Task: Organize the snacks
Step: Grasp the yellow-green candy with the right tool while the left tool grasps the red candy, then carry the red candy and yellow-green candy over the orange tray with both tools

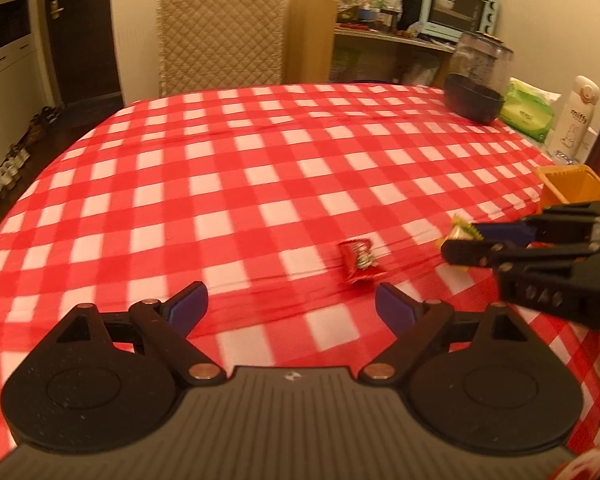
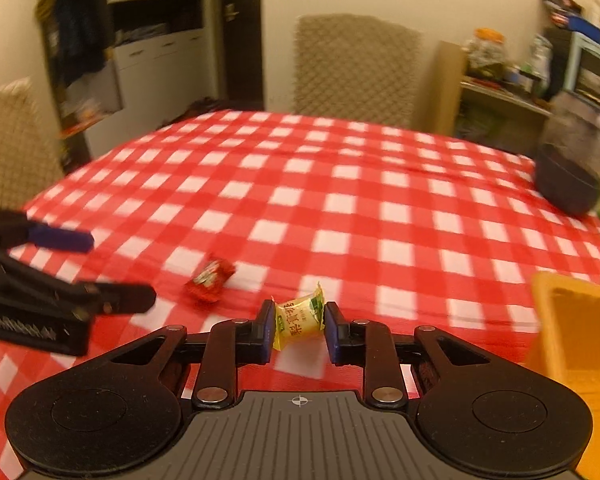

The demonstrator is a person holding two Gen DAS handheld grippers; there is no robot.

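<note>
Right gripper (image 2: 298, 330) clamped on a yellow-green wrapped candy (image 2: 299, 321), both blue fingers (image 2: 265, 330) pressing its sides, candy lifted clear of the checkered counter (image 2: 340, 208). In the left wrist view, same candy (image 1: 462, 234) at 3 o'clock, pinched at the tip of the right gripper (image 1: 466, 242). Left gripper (image 1: 292, 306) with fingers (image 1: 190, 304) wide apart, nothing between them, hanging over the cloth. Red wrapped candy (image 1: 359, 261) lying on the counter just beyond the left gripper, toward 1 o'clock. Orange basket (image 2: 576, 320) at 3 o'clock of the right gripper, near the counter edge. Dark bowl (image 1: 474, 98) far off at 2 o'clock, beside a green tissue pack (image 1: 528, 110).
</note>
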